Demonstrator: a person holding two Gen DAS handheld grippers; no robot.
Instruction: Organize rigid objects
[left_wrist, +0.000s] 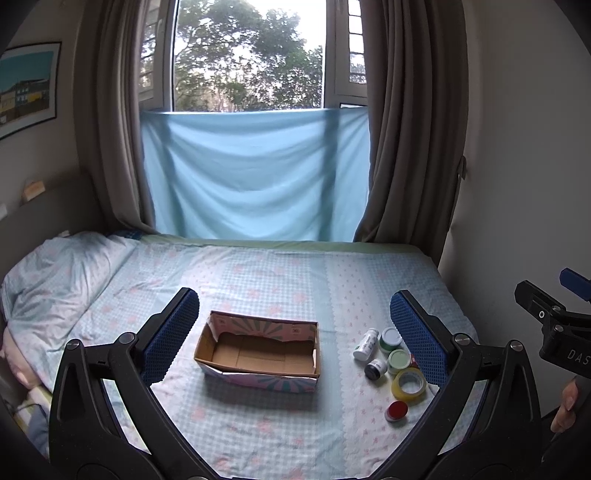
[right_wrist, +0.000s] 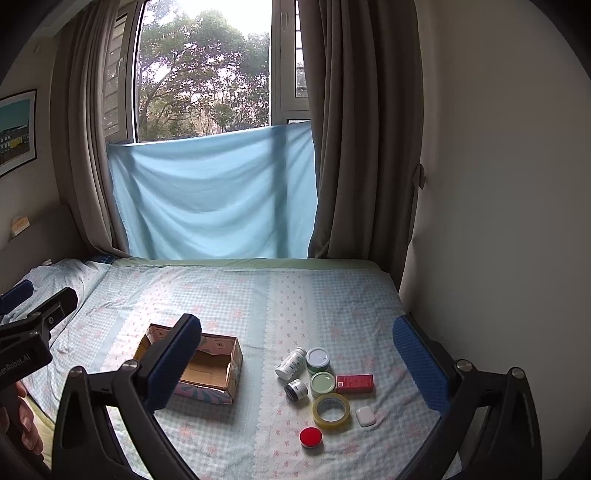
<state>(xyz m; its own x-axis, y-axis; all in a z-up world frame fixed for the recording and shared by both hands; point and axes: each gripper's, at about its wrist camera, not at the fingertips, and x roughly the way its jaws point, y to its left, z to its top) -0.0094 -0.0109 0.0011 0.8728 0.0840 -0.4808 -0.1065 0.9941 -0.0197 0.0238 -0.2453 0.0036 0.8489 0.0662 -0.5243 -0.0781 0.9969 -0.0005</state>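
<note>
An open empty cardboard box (left_wrist: 258, 350) (right_wrist: 207, 365) sits on the bed. To its right lie small items: a white bottle (right_wrist: 291, 363), two green-lidded jars (right_wrist: 317, 359) (right_wrist: 323, 383), a small dark jar (right_wrist: 296, 390), a red box (right_wrist: 354, 383), a tape roll (right_wrist: 331, 410), a white case (right_wrist: 365, 416) and a red-lidded tin (right_wrist: 311, 437). My left gripper (left_wrist: 291, 332) is open and empty above the box. My right gripper (right_wrist: 295, 358) is open and empty above the items.
The bed (left_wrist: 277, 273) has a checked sheet and a pillow (left_wrist: 55, 280) at the left. Curtains and a blue cloth (left_wrist: 255, 177) hang behind. A wall (right_wrist: 498, 221) stands at the right edge of the bed.
</note>
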